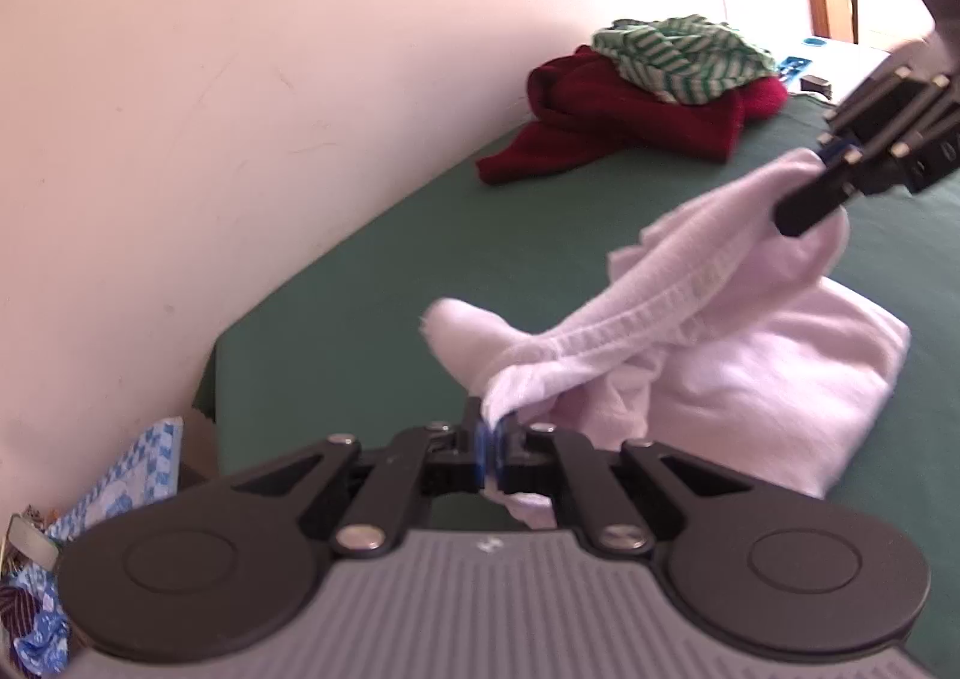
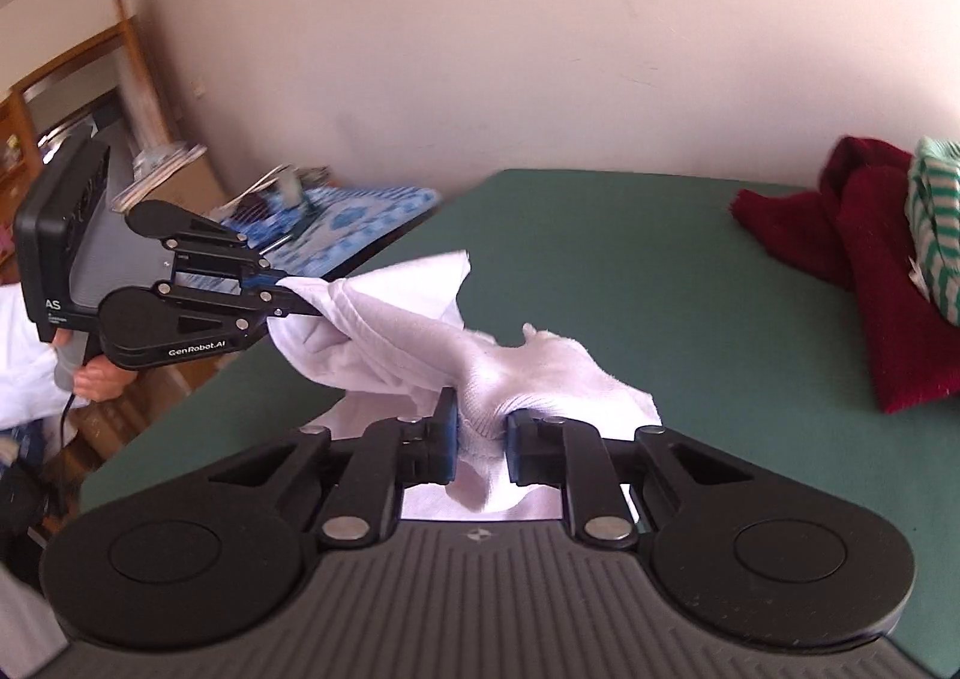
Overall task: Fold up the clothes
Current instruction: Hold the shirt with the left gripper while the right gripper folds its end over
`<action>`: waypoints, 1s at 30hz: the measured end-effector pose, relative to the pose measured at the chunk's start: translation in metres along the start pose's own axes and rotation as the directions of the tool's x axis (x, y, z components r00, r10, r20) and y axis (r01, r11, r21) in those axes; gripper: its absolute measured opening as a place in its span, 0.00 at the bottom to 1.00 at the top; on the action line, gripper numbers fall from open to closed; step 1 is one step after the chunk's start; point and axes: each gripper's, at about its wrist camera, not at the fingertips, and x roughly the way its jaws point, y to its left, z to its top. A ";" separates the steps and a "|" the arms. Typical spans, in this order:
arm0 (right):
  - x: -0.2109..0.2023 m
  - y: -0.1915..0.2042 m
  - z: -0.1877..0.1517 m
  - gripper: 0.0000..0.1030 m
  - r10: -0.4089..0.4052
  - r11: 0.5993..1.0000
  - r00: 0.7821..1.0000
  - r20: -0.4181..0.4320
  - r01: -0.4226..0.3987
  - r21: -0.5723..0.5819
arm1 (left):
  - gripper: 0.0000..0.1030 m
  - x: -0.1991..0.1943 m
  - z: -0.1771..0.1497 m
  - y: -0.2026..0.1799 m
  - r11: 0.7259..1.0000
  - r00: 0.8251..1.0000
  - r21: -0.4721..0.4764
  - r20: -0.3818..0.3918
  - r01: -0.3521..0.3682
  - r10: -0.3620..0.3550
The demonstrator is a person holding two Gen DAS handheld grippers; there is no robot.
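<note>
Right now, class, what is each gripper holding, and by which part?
Both hold the white garment: the left gripper pinches a thin edge, the right gripper a bunched fold.

White garment (image 2: 420, 343), ribbed hem, between black claws with blue pads (image 2: 447, 439). Beneath claws, dark green cover (image 2: 600, 259). Far beyond left claw (image 1: 492, 448): maroon cloth (image 1: 600, 121), green-and-white striped cloth (image 1: 684, 55) on top. Left of left claw: blue-and-white patterned cloth (image 1: 129, 475). Behind: off-white wall (image 2: 480, 49).
</note>
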 end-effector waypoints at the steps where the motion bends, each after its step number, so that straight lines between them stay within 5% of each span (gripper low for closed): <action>1: -0.004 0.003 -0.002 0.15 0.010 1.000 1.000 -0.022 -0.010 -0.019 | 0.02 -0.006 -0.006 -0.006 1.000 1.000 -0.007 -0.008 0.017 -0.017; 8: -0.003 0.017 -0.024 0.15 -0.030 0.979 0.975 -0.222 -0.016 -0.204 | 0.02 -0.012 -0.049 -0.055 0.998 0.995 0.026 -0.075 0.061 -0.059; 13: 0.019 0.023 -0.045 0.16 -0.082 0.966 0.960 -0.268 0.010 -0.260 | 0.02 0.002 -0.067 -0.071 0.996 0.994 0.078 -0.110 0.031 -0.022; 18: 0.001 0.025 -0.036 0.33 -0.081 0.979 0.951 -0.298 0.020 -0.204 | 0.03 -0.014 -0.067 -0.066 0.994 0.994 0.101 -0.103 0.043 -0.033; 22: -0.045 0.030 -0.018 0.33 -0.095 0.988 0.984 -0.152 0.075 -0.132 | 0.04 -0.027 -0.065 -0.056 0.995 0.994 0.083 -0.100 0.046 -0.037; 24: -0.051 0.033 -0.009 0.25 -0.092 0.993 0.994 -0.057 0.088 -0.075 | 0.04 -0.043 -0.059 -0.045 0.997 0.996 0.051 -0.078 0.056 -0.052; 30: 0.012 0.054 -0.017 0.22 -0.088 0.993 0.996 -0.025 0.086 -0.081 | 0.14 -0.064 -0.026 -0.021 0.997 0.996 -0.010 0.039 0.079 -0.079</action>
